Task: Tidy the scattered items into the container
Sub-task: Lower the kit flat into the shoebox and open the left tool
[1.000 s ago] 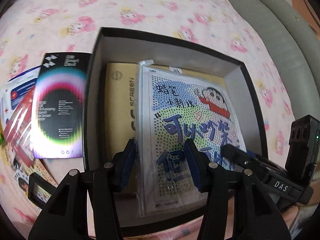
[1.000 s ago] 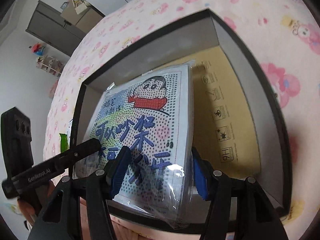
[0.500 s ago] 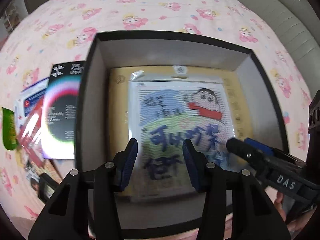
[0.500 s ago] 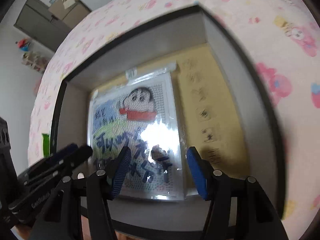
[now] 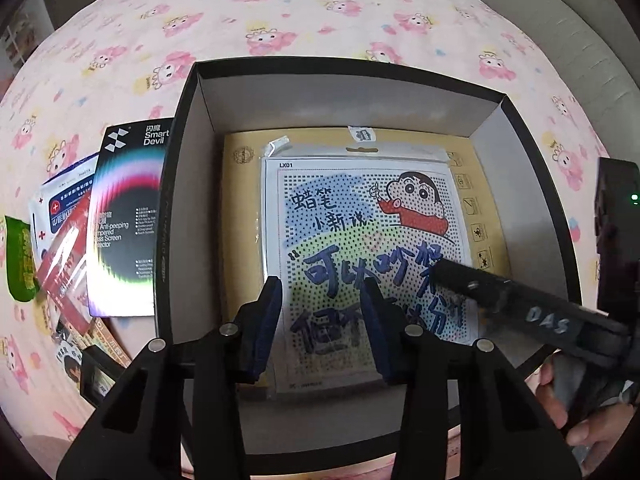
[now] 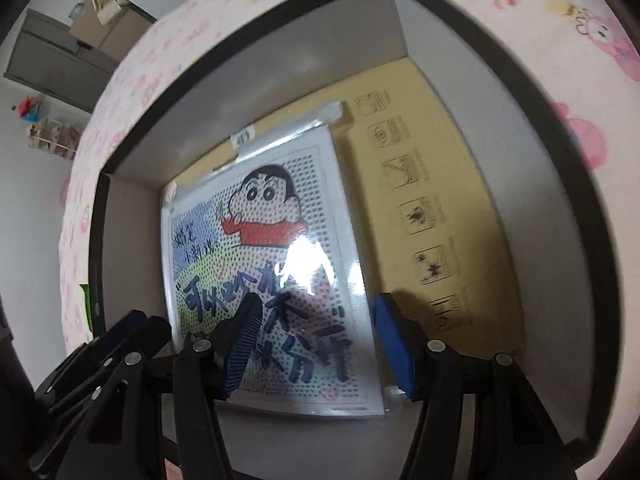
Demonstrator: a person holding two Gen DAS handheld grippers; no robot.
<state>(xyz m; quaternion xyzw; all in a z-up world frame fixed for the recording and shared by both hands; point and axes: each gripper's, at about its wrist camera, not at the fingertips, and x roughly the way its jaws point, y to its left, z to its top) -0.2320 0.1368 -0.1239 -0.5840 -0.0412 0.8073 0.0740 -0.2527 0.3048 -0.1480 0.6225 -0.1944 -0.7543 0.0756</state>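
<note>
Left wrist view: left gripper [image 5: 320,320] hovering, ribbed blue pads closing on nothing. Glossy plastic-sleeved cartoon sheet [image 5: 360,248] lying flat on tan card inside matte black rectangular box [image 5: 180,184]. Shiny packets [image 5: 124,216] sitting outside on floral cloth [image 5: 280,20].

Right wrist view: right gripper [image 6: 316,344] hanging spread, empty, above cartoon sheet [image 6: 256,240].

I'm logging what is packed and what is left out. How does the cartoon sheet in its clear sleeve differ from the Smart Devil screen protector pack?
The cartoon sheet lies flat inside the black box, on a tan package; the Smart Devil pack lies outside on the pink bedspread, against the box's left wall. The sheet is pale, dotted, with a cartoon boy; the pack is black with a rainbow ring. Both are flat packaged items.
</note>
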